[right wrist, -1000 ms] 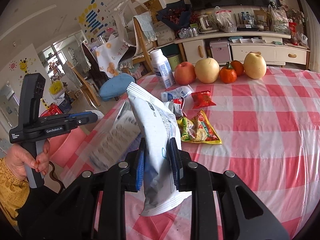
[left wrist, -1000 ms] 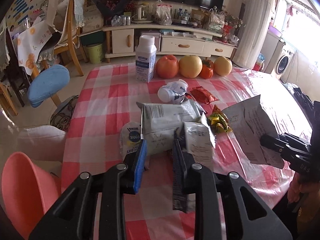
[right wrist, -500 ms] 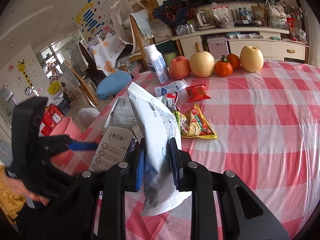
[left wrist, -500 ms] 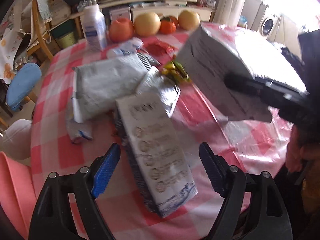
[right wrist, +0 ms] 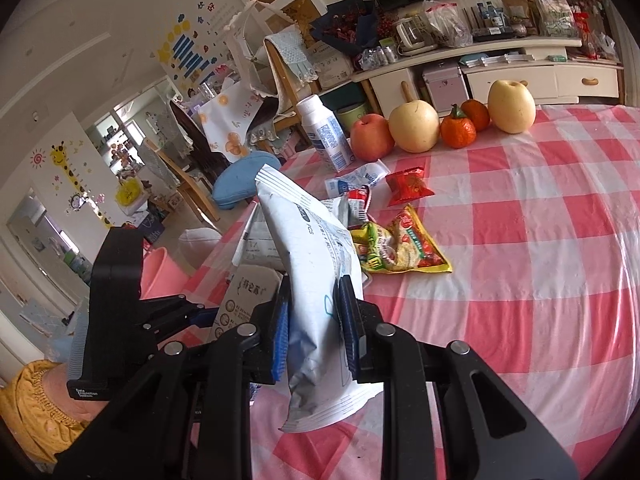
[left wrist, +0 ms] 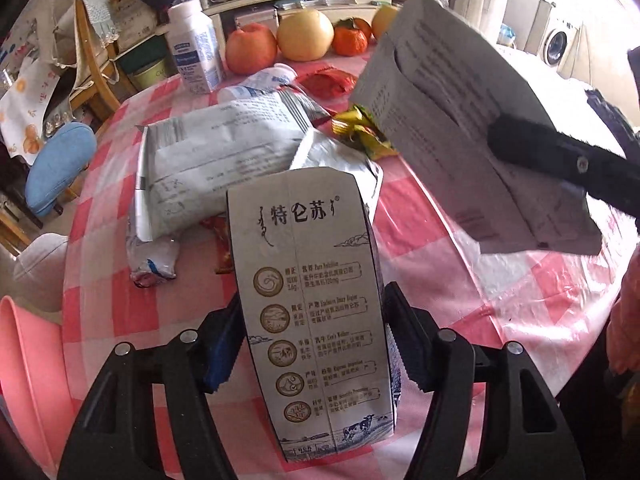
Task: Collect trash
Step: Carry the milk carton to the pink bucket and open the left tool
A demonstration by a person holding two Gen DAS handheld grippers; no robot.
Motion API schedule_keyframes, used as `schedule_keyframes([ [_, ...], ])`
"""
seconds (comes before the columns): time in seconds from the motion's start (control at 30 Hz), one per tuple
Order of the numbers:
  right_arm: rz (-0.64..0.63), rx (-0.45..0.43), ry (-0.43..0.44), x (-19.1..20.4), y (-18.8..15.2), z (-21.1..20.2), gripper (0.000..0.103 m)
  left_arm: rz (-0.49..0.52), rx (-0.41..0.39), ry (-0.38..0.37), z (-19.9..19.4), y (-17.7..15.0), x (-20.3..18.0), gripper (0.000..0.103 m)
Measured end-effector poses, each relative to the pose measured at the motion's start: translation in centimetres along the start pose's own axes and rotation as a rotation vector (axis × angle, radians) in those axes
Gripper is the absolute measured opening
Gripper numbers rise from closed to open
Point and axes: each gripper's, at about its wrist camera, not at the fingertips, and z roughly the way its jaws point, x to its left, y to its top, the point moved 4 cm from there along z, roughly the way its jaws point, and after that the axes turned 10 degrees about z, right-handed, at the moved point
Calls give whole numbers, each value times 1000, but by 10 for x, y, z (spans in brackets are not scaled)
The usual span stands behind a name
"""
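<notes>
Two grippers at work. Left gripper (left wrist: 312, 344): just narrowed, pads now pressed on both long sides of one milk carton (left wrist: 316, 280), printed face up, near the table's close edge. Right gripper (right wrist: 314, 320): clamped tight on one white pouch (right wrist: 312, 248), held up off the table and tilted away.

On the checked tablecloth (right wrist: 540, 240), counted:
- five fruits in one row at the far edge: one red apple (right wrist: 370, 136), one pear (right wrist: 414, 126), two tangerines (right wrist: 458, 132), one pale yellow fruit (right wrist: 511, 106);
- two white bottles, one upright bottle (right wrist: 326, 136) beside the apple, one lying bottle (left wrist: 260, 82) in front of it;
- one large grey-white bag (left wrist: 216, 152) lying flat just beyond the carton;
- one red wrapper (right wrist: 408, 184), one yellow noodle packet (right wrist: 404, 248), one crumpled small wrapper (left wrist: 152, 258).

Hidden or unclear: carton's lower end cut off behind the left gripper's fingers; more foil under the carton's far end, kind impossible to tell; noodle packet half covered by the pouch in the left wrist view; lying bottle's label too small to read.

Edges and room: one pink bin (left wrist: 24, 360) below the table's left edge, only partly in frame. Wide bare cloth to the right of the litter; crowded at the near-left corner.
</notes>
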Motion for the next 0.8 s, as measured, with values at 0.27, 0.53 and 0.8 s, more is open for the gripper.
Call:
schedule_keyframes([
  [0.27,76,33,85,19,-2,10,24,-127,-104,-13,-36,-3,40,65],
  [0.53,95,77,199,65,-4,30,24,-295,-199,29,-68,-15,105,65],
  [0.8,62,146,346,150,-1,70,24,-543,-273,173,-106,-59,197,65],
])
